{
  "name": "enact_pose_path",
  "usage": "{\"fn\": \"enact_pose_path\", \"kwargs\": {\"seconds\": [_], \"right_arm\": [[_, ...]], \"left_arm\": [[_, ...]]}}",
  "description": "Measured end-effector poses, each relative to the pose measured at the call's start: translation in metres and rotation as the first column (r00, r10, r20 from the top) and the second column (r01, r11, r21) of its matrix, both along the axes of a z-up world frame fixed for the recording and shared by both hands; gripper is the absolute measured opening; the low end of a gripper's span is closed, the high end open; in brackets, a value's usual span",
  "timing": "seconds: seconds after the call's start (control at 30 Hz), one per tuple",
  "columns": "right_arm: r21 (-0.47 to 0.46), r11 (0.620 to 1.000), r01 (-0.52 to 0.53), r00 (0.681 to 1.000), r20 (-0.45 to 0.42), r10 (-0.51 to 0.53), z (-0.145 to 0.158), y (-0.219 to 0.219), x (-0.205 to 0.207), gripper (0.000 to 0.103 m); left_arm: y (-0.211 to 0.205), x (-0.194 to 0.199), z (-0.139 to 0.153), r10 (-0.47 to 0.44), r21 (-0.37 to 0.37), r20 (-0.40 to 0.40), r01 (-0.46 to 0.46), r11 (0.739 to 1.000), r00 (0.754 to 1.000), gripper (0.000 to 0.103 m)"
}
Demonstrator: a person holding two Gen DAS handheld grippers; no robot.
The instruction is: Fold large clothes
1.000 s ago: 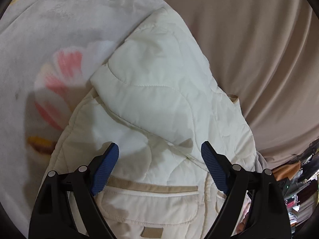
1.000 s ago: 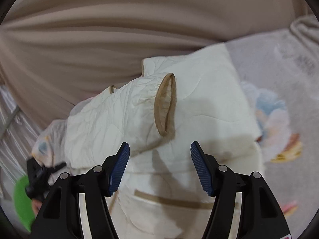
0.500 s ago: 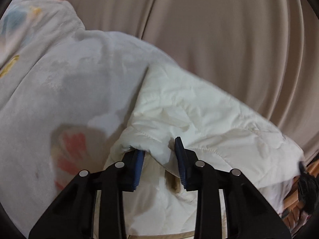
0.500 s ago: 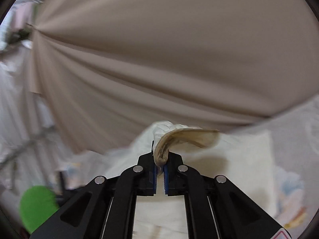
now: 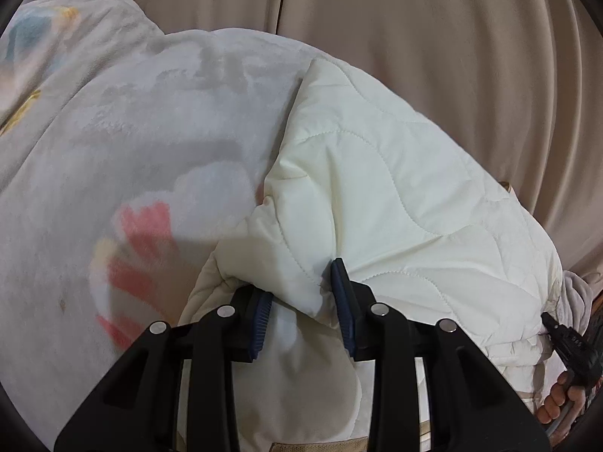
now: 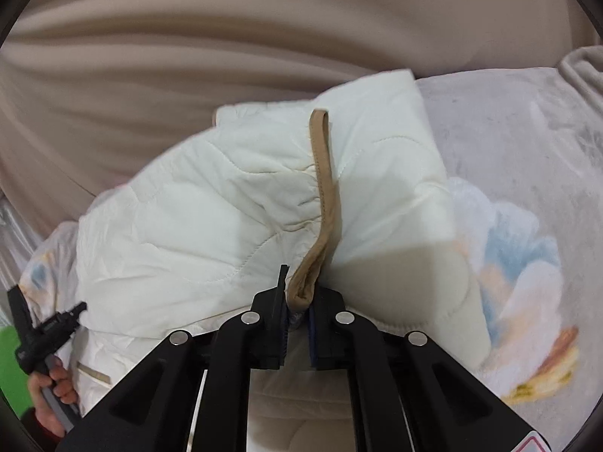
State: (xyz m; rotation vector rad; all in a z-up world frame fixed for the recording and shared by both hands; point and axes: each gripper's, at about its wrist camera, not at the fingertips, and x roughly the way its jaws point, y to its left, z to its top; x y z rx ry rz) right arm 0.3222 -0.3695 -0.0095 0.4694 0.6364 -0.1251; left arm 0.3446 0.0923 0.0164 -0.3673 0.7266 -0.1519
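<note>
A cream quilted jacket (image 5: 377, 188) lies on a pale floral blanket (image 5: 132, 150). My left gripper (image 5: 301, 301) has its blue pads on either side of a folded jacket edge, gripping it loosely. In the right wrist view the jacket (image 6: 207, 218) has a sleeve folded across it, ending in a tan cuff (image 6: 324, 173). My right gripper (image 6: 297, 309) is shut on the lower end of that cuff band.
A beige curtain (image 5: 433, 37) hangs behind the blanket. The other hand and gripper show at the right edge of the left wrist view (image 5: 569, 342) and at the left edge of the right wrist view (image 6: 45, 331). A green object (image 6: 11, 369) sits low left.
Both grippers closed from wide open onto the jacket: left on a folded edge, right on the tan cuff. The sleeve has since been lowered across the jacket body.
</note>
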Motion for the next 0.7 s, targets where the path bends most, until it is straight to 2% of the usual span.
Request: {"fn": "enact_pose_path", "kwargs": {"seconds": [0.07, 0.17, 0.23, 0.33, 0.43, 0.5, 0.53, 0.6, 0.7], "right_arm": [[-0.014, 0.997, 0.070, 0.998, 0.002, -0.070, 0.009, -0.001, -0.010, 0.014], [-0.103, 0.982, 0.161, 0.987, 0.017, -0.160, 0.030, 0.016, -0.020, 0.019], [-0.186, 0.975, 0.118, 0.993, 0.050, -0.111, 0.048, 0.039, -0.014, 0.019], [-0.319, 0.948, -0.004, 0.997, 0.071, 0.028, 0.064, 0.079, 0.013, 0.019], [-0.368, 0.923, -0.110, 0.992, 0.021, 0.126, 0.058, 0.101, 0.039, 0.018], [-0.388, 0.910, -0.144, 0.989, -0.027, 0.145, 0.042, 0.104, 0.056, 0.013], [-0.405, 0.905, -0.134, 0.991, -0.042, 0.128, 0.034, 0.098, 0.063, 0.008], [-0.419, 0.902, -0.101, 0.995, -0.051, 0.088, 0.021, 0.090, 0.061, 0.008], [-0.375, 0.927, -0.013, 1.000, -0.028, 0.002, 0.013, 0.041, 0.048, 0.003]], "left_arm": [[0.004, 0.001, -0.004, -0.005, -0.025, 0.000, 0.005, 1.000, 1.000, 0.032], [0.006, 0.003, -0.006, 0.000, -0.047, 0.007, 0.000, 0.999, 1.000, 0.033], [0.006, 0.001, -0.008, 0.006, -0.045, 0.016, -0.005, 0.999, 1.000, 0.033], [0.007, -0.002, -0.008, 0.012, -0.055, 0.025, -0.011, 0.998, 1.000, 0.034], [0.012, -0.003, -0.011, 0.014, -0.095, 0.029, -0.011, 0.995, 0.999, 0.035], [0.016, -0.004, -0.014, 0.012, -0.123, 0.030, -0.009, 0.992, 0.999, 0.035], [0.017, -0.004, -0.014, 0.011, -0.130, 0.029, -0.007, 0.991, 1.000, 0.035], [0.017, -0.003, -0.015, 0.006, -0.135, 0.026, -0.002, 0.991, 1.000, 0.036], [0.015, -0.002, -0.016, -0.001, -0.130, 0.026, 0.004, 0.991, 1.000, 0.037]]}}
